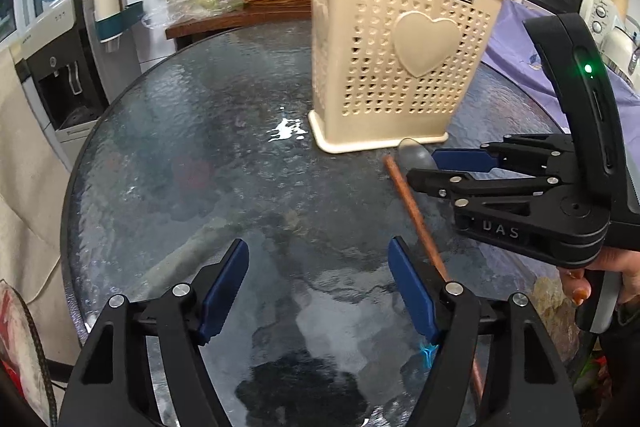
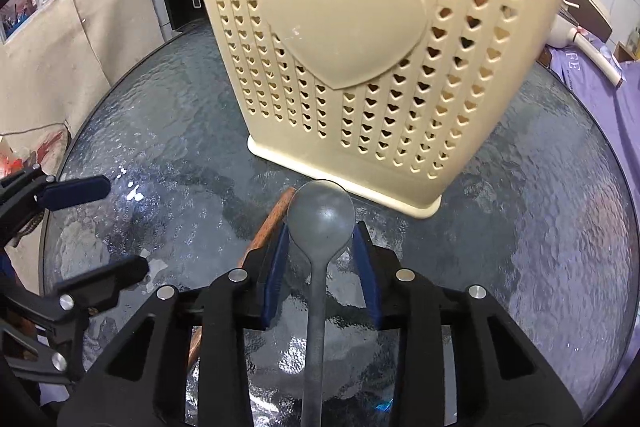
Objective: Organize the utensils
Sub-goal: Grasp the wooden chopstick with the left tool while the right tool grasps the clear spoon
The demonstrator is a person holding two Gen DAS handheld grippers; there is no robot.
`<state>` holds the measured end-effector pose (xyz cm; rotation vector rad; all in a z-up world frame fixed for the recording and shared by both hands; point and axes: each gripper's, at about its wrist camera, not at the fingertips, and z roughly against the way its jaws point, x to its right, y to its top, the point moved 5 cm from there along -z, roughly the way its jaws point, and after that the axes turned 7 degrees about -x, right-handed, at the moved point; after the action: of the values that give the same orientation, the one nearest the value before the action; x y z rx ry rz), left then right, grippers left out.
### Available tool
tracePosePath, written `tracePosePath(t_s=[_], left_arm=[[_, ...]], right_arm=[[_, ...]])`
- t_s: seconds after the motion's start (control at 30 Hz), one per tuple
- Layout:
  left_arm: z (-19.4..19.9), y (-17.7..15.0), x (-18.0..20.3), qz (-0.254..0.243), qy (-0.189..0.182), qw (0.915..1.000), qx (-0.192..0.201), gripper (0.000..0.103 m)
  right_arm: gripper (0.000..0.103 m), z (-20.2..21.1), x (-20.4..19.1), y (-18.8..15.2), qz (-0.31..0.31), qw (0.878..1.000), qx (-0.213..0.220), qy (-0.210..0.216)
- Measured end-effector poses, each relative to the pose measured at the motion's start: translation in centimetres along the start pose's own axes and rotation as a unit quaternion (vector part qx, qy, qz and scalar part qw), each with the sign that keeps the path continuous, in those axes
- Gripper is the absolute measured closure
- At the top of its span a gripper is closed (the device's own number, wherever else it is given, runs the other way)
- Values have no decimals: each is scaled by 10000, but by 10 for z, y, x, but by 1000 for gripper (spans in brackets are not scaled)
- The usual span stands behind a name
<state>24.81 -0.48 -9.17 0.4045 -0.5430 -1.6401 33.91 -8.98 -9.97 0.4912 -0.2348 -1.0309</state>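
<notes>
A cream perforated utensil holder (image 1: 394, 55) with a heart emblem stands on the round glass table (image 1: 200, 163); it fills the right wrist view (image 2: 360, 47). A grey spoon (image 2: 320, 223) lies in front of it, bowl toward the holder, beside a brown wooden stick (image 1: 416, 219), which also shows in the right wrist view (image 2: 268, 223). My right gripper (image 2: 322, 247) straddles the spoon's bowl and neck, with its blue pads close on either side; it shows in the left wrist view (image 1: 436, 167). My left gripper (image 1: 318, 283) is open and empty above the table, left of the stick.
A water dispenser (image 1: 60, 67) stands left of the table. A wooden side table (image 1: 240, 17) with bags and bottles is behind. A purple cloth (image 1: 532, 47) covers something at the right. A beige cloth (image 2: 60, 47) hangs left of the table.
</notes>
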Motion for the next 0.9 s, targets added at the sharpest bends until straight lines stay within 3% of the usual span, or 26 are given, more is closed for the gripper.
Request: tracePosePath(t_s=[0.27,0.33,0.67,0.9], left_arm=[[-8,17,32,-198,-501,9985,-94,46],[-13,22,40,-290,-540,9980,-159,56],[-45,40,58,-381,-328,9975,-492,79],[-49,44,65,-474,-64,9976,-496,92]], right_arm=[[69,24,32,-16,-411,9989,199,-59],[69,28,37,-22,-527,9983,221,-84],[69,40,52,-36,-773,9965,308,-63],[69,40,57,-39,-864,9957,336,-60]])
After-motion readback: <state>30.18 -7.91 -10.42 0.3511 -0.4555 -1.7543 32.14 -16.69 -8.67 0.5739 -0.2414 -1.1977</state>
